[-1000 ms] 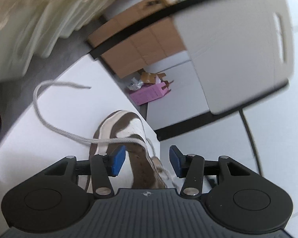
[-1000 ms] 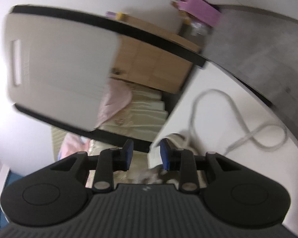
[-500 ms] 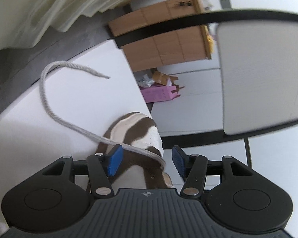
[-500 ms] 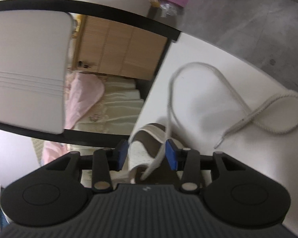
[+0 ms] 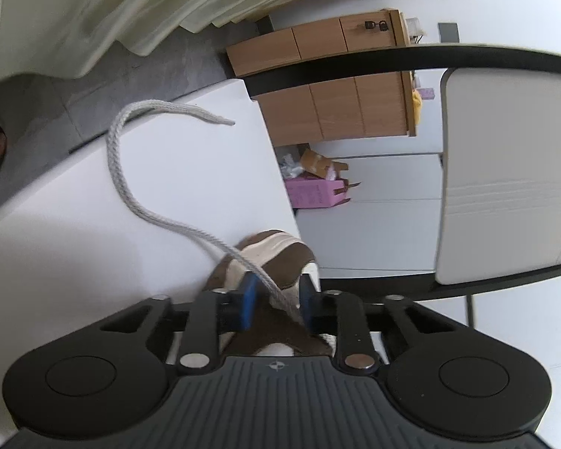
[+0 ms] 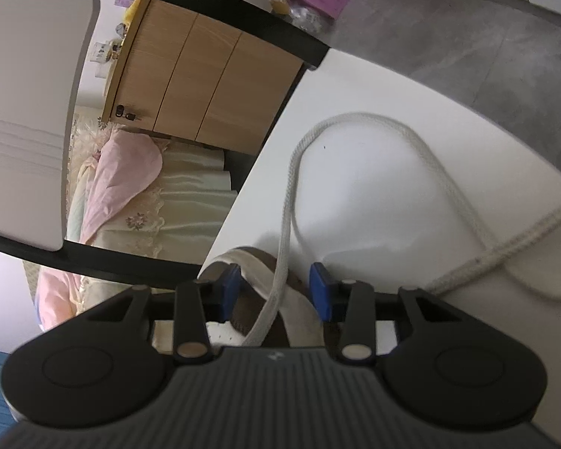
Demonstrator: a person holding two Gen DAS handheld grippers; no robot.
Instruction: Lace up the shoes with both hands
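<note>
A brown and cream shoe (image 5: 280, 258) lies on the white table, close under both grippers; it also shows in the right wrist view (image 6: 258, 273). A thick off-white lace (image 5: 131, 187) runs from the shoe out over the table to a loose end. My left gripper (image 5: 276, 301) is open, with the lace passing between its blue pads (image 5: 247, 299). In the right wrist view the other lace (image 6: 291, 187) loops across the table and passes between the pads of my right gripper (image 6: 275, 292), which is open.
The white table (image 5: 168, 172) ends just beyond the shoe's toe. A white chair with a black frame (image 5: 505, 172) stands past it. Behind are a wooden cabinet (image 5: 340, 86), a pink box (image 5: 314, 191) on the floor and a bed (image 6: 131, 194).
Both grippers have come down closer over the shoe and turned. The left jaws have narrowed around the lace. The right jaws have opened wider, with the lace now between them.
</note>
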